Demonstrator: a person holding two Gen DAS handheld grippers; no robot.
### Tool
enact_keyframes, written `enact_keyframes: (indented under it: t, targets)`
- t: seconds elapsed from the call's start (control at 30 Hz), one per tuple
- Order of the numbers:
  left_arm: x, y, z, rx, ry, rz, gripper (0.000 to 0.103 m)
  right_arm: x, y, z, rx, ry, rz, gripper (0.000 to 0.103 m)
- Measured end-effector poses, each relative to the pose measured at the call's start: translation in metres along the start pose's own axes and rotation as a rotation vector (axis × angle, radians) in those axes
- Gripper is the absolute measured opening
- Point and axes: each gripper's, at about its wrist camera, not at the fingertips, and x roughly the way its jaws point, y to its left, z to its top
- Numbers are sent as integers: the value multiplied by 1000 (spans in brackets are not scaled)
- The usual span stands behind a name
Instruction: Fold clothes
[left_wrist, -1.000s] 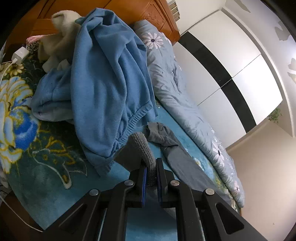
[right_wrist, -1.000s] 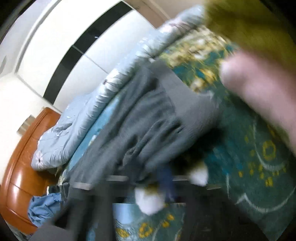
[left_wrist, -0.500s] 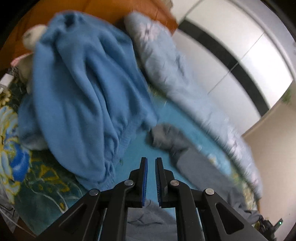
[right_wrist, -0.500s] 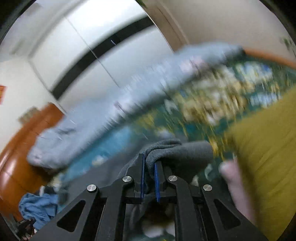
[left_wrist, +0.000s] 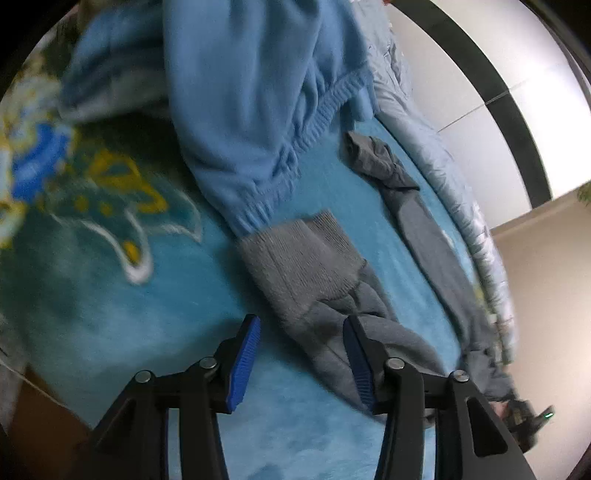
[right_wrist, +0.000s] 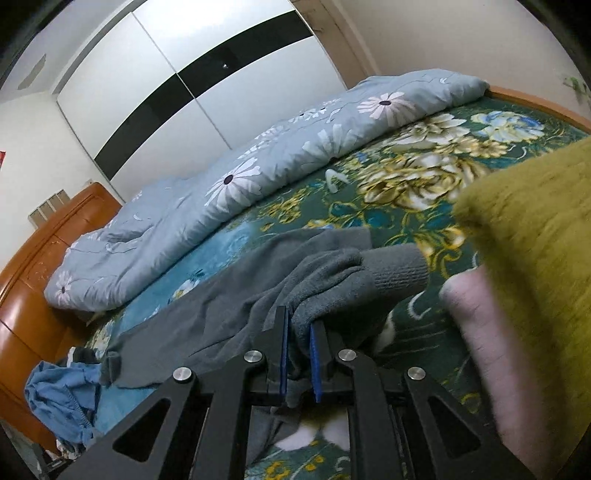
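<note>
We see the left gripper (left_wrist: 301, 347) with its jaws spread wide and holding nothing; it hangs over the ribbed cuff (left_wrist: 303, 258) of the grey sweatpants (left_wrist: 424, 229), which lie stretched along the floral blanket (left_wrist: 110, 302). The right gripper (right_wrist: 298, 343) has its jaws nearly closed, pinching a fold of the grey sweatpants (right_wrist: 236, 299) near the other ribbed cuff (right_wrist: 399, 273). A blue garment (left_wrist: 251, 103) lies heaped just beyond the left cuff. A light-blue daisy quilt (right_wrist: 258, 155) runs along the far side.
</note>
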Motion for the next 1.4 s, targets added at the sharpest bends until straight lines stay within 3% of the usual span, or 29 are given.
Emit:
enact_keyframes:
  t: [0.03,0.1,0.27,0.33,0.4,0.47,0.57,0.77,0.83,0.87,0.9,0.97,1.03,1.13,1.17,1.2,1.23,1.4]
  targets:
    - [0,1,0,-13,-7,-23,10,-2,1,-1,-3,-2,2,12]
    - [0,1,-1,-37,-23,-65,10,-9,0,0,-9,-12,11,11]
    - [-38,-6,9,-136,-86,-333,10,-35,-1,2,-25,-65,42,10]
    - [-65,-20,17,-125,-141,-390,10,-52,-1,4,-30,-102,50,10]
    - [-78,-34,36,-148,-198,-357,10,-65,0,10,-39,-134,52,10]
    - [-67,-50,69,-165,-224,-329,11,-51,0,19,-36,-118,37,10]
    - [-4,-76,120,-123,-219,-111,13,-29,1,32,-28,-93,17,10]
    - [42,-82,110,-29,-132,-47,18,25,-12,32,22,17,-26,10]
    - [56,-84,106,3,-102,-29,38,25,-15,30,12,23,-38,10]
    - [63,-84,104,18,-87,-21,58,23,-16,29,9,23,-37,10]
    - [64,-82,101,31,-96,10,67,21,-17,28,7,23,-36,10]
    - [64,-77,96,55,-125,79,67,18,-18,27,9,26,-37,10]
    - [77,-73,89,67,-85,110,65,18,-16,25,8,26,-33,10]
    - [94,-72,88,57,-58,104,65,19,-11,22,5,32,-22,10]
    - [97,-77,88,72,-76,116,58,19,-10,21,5,37,-17,10]
    - [99,-80,89,76,-85,114,36,17,-9,20,4,37,-12,10]
    - [100,-83,90,77,-91,108,4,15,-9,20,3,34,-8,10]
    - [71,-97,91,39,-202,37,3,-6,-1,23,-18,0,19,10]
